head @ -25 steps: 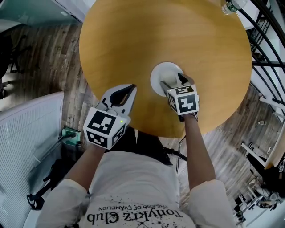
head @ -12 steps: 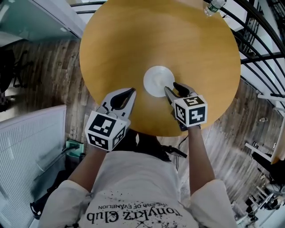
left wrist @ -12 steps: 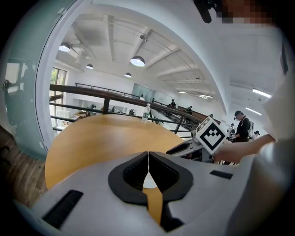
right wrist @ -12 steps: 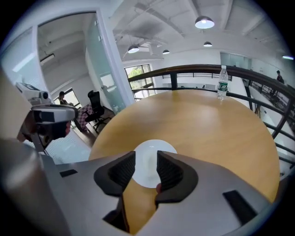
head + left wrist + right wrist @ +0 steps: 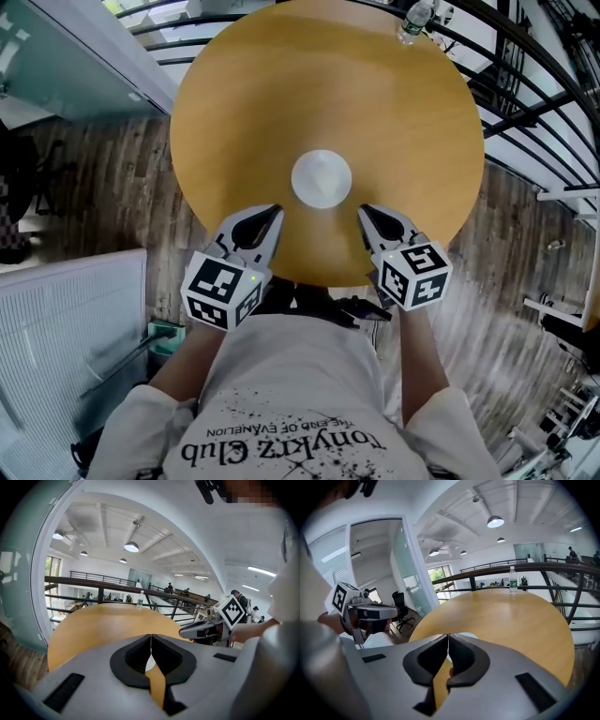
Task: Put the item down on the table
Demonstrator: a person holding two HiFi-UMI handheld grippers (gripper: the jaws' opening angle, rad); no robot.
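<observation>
Head view; disc [image 5: 322, 178] on table [image 5: 244, 103]; left gripper [image 5: 275, 210], right gripper [image 5: 365, 210] at rim; jaws together, empty; right's just closed

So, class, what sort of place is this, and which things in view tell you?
Probably an open-plan office on an upper floor: a round wooden table beside a black railing, an office chair and hanging lamps.

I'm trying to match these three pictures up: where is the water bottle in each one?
Head view: water bottle at the top, right of middle, on the table's far edge.
Left gripper view: water bottle just left of middle.
Right gripper view: water bottle upper right of middle.
Shared landmark: the round wooden table.
</observation>
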